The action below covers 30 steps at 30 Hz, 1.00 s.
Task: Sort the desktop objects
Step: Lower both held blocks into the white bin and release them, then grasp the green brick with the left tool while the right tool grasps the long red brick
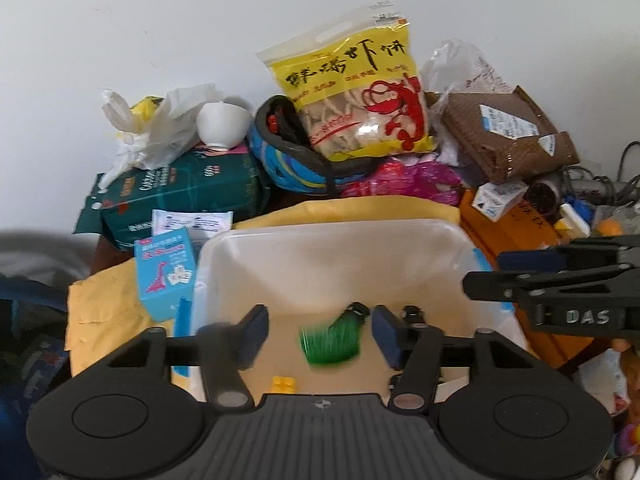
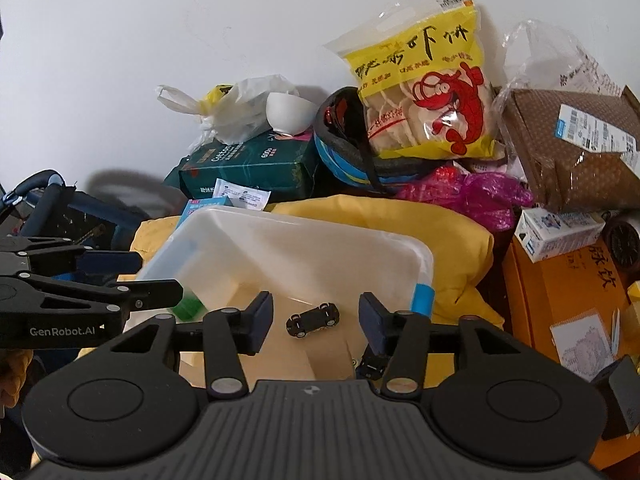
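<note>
Both tongs hang over a clear bin (image 1: 332, 248) that sits on a yellow cloth (image 2: 448, 232) amid the clutter on the desk. The left tongs (image 1: 320, 332) stand apart, and a blurred green toy (image 1: 332, 340) shows between the pads without either one touching it, over the bin's floor. A small yellow brick (image 1: 284, 383) lies just below it. The right tongs (image 2: 316, 320) are apart too, holding nothing; a black toy car (image 2: 313, 319) lies flat in the bin between their pads, and a second dark car (image 2: 372, 366) sits half hidden behind the right finger. Behind the bin lean a shrimp-cracker bag (image 2: 428, 80), a blue helmet (image 1: 288, 160) and a green tissue pack (image 1: 180, 192).
</note>
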Tool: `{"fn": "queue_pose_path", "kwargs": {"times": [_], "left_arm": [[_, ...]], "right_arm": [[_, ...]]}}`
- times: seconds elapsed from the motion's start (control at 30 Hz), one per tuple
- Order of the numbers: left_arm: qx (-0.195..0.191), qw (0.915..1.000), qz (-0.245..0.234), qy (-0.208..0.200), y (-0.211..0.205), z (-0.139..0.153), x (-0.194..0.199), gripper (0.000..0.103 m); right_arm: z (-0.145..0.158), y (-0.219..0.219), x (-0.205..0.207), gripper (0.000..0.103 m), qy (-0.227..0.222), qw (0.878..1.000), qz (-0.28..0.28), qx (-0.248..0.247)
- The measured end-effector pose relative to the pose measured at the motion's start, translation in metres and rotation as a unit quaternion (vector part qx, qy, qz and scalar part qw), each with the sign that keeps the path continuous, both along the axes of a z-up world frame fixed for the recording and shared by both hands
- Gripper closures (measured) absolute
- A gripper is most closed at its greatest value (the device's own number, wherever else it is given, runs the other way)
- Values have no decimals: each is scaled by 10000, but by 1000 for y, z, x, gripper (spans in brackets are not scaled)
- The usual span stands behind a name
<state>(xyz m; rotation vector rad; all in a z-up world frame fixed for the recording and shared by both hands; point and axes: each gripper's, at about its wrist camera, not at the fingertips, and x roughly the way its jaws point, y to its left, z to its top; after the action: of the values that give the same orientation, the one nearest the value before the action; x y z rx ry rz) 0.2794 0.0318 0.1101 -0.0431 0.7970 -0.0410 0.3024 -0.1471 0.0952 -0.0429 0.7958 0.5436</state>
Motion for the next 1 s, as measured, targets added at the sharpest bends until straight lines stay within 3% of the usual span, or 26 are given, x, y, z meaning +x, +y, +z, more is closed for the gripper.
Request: {"fn": "queue_pose_path", "kwargs": {"times": [0.17, 0.3, 0.47, 0.6, 0.67, 0.77, 1.0], "left_arm": [[9, 10000, 63, 49, 11, -16, -20, 41], [-142, 9998, -82, -106, 12, -35, -73, 40], [1, 9993, -326, 166, -1, -90, -155, 40], [-231, 9973, -243, 656, -8, -130, -192, 41], [-197, 9961, -270, 819, -14, -145, -199, 41], [-141, 9966, -232, 781, -19, -154, -197, 41], [-70, 9972, -271, 694, -28, -161, -178, 43]], "right_arm": [[-1, -6, -21, 51, -71, 9997, 161, 141], [-12, -23, -64, 45, -179, 9985, 410, 327], [-76, -39, -129, 36, -87, 9974, 697, -186], [-129, -41, -155, 34, 279, 9945, 831, -567], [-142, -39, -161, 32, 298, 9937, 838, -680], [-146, -35, -161, 22, 161, 9936, 869, -705], [-155, -20, -151, 20, -64, 9907, 986, -938]]}}
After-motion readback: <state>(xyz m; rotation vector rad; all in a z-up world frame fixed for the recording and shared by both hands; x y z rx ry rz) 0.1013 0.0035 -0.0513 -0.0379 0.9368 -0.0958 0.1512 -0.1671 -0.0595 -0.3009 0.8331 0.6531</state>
